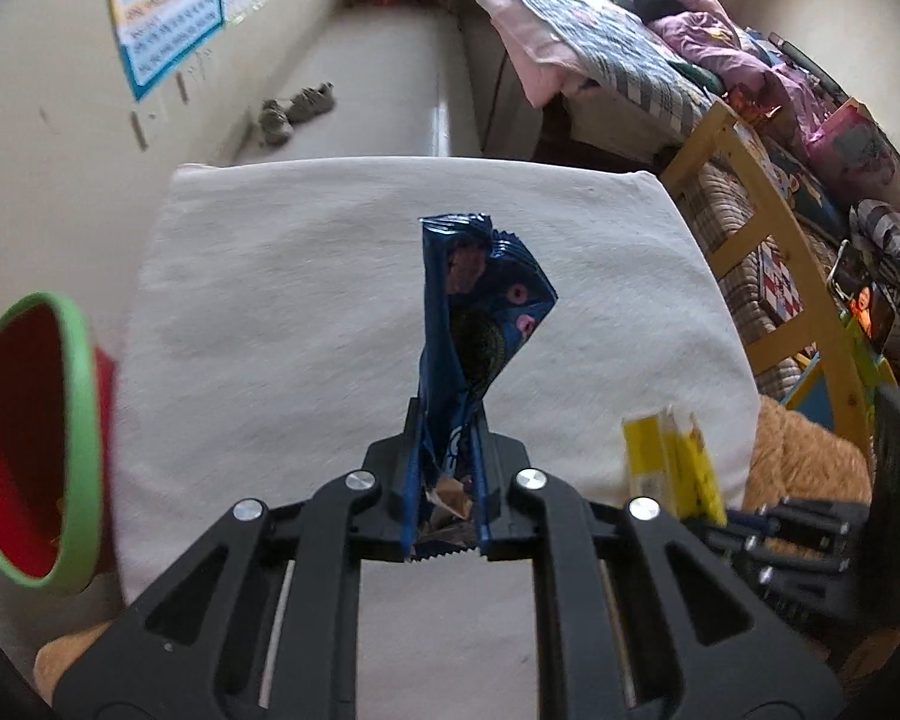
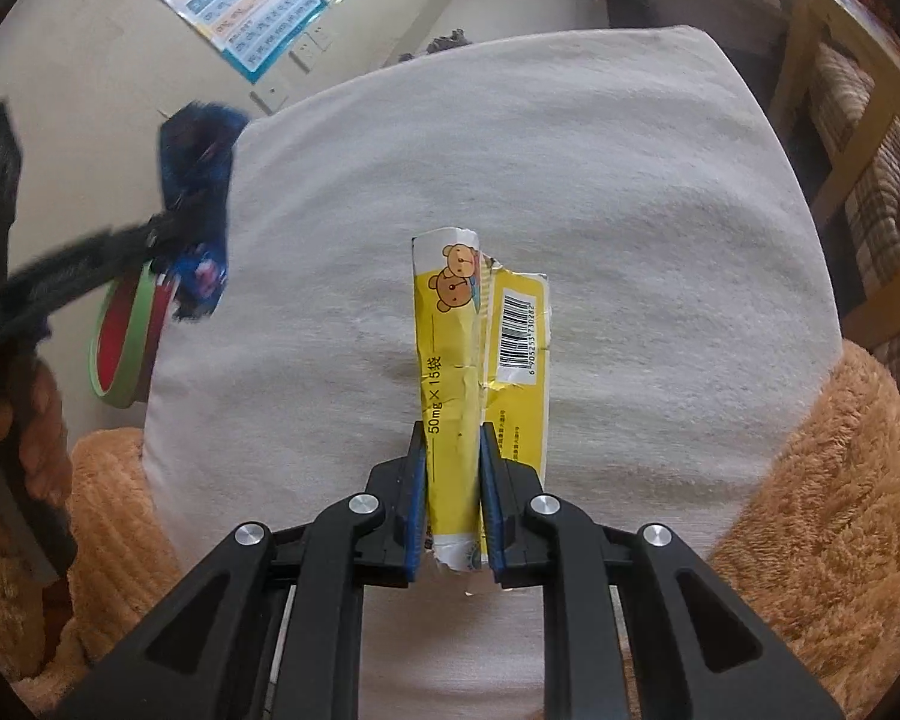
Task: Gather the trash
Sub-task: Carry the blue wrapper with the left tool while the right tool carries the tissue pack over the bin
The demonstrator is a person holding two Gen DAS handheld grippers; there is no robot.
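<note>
Bin point(image 1: 36, 450) sits left of my left gripper point(image 1: 447, 480), nearer than to my right.
Left gripper clamps the blue wrapper point(image 1: 480, 312); right gripper point(image 2: 453, 492) clamps the yellow box point(image 2: 480, 354).

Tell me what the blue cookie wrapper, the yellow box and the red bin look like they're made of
Blue cookie wrapper: thin plastic film, likely glossy; it shows crimped zigzag seals and sharp creases.
Yellow box: printed paperboard, flattened; its torn edges show white fibre and the folds hold.
Red bin: probably moulded plastic, smooth, with a green rim; blur leaves that open.
White cover underneath: woven cloth, matte, with a visible weave.
</note>
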